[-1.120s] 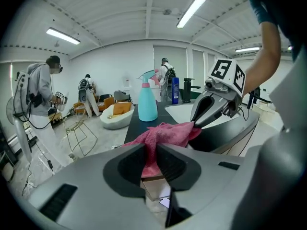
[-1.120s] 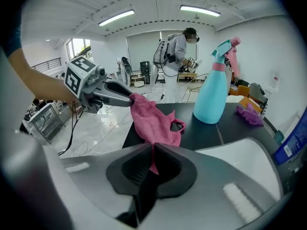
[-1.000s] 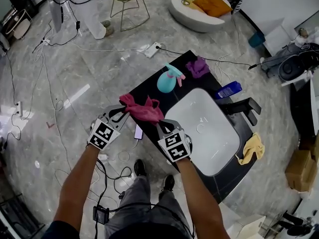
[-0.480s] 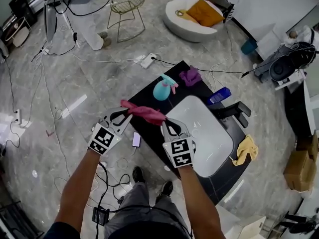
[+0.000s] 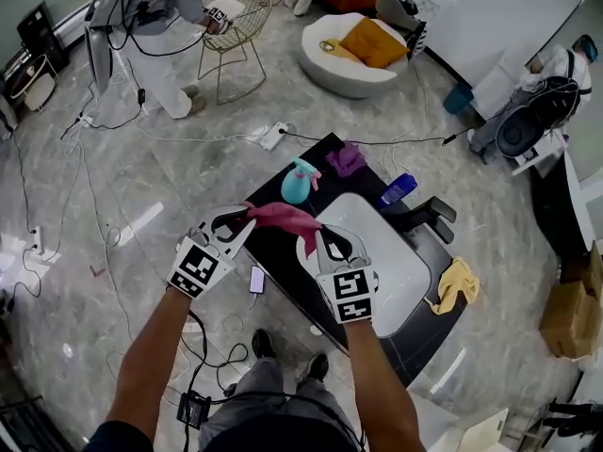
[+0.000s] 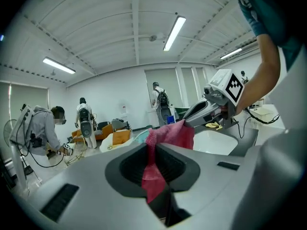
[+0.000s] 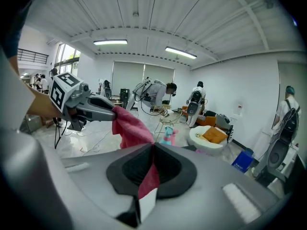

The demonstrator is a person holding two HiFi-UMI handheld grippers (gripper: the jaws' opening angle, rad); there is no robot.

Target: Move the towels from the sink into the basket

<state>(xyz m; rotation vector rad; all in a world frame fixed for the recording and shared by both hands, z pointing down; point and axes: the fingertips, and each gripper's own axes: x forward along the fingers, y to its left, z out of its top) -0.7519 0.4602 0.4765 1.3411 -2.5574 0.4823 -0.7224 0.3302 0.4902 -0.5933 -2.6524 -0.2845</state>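
1. Head view: pink towel (image 5: 281,217) up in the air over the near left corner of the counter (image 5: 279,257), clear of the sink (image 5: 382,252), stretched between both hands.
2. Left hand-held gripper (image 5: 243,217) clamped on the towel's left end. Right hand-held gripper (image 5: 308,240) pinched almost fully together on the other end. Cloth trails down through the jaws in both gripper views.
3. Step in hand, by the look of it: carrying the towel away to the basket. Keep both grips closed and move the hands as a pair, so neither end tears loose.
4. Keep the towel high enough to pass the spray bottle (image 5: 295,183) standing just behind it.
5. Likely target: the wire basket on legs (image 5: 236,24), well apart across the floor. Bring the hands together over its rim and let go only once the cloth hangs inside.
6. Purple towel (image 5: 345,159) and yellow towel (image 5: 454,282) lie on the counter beside the sink, not in it; no other towel seen in the basin.
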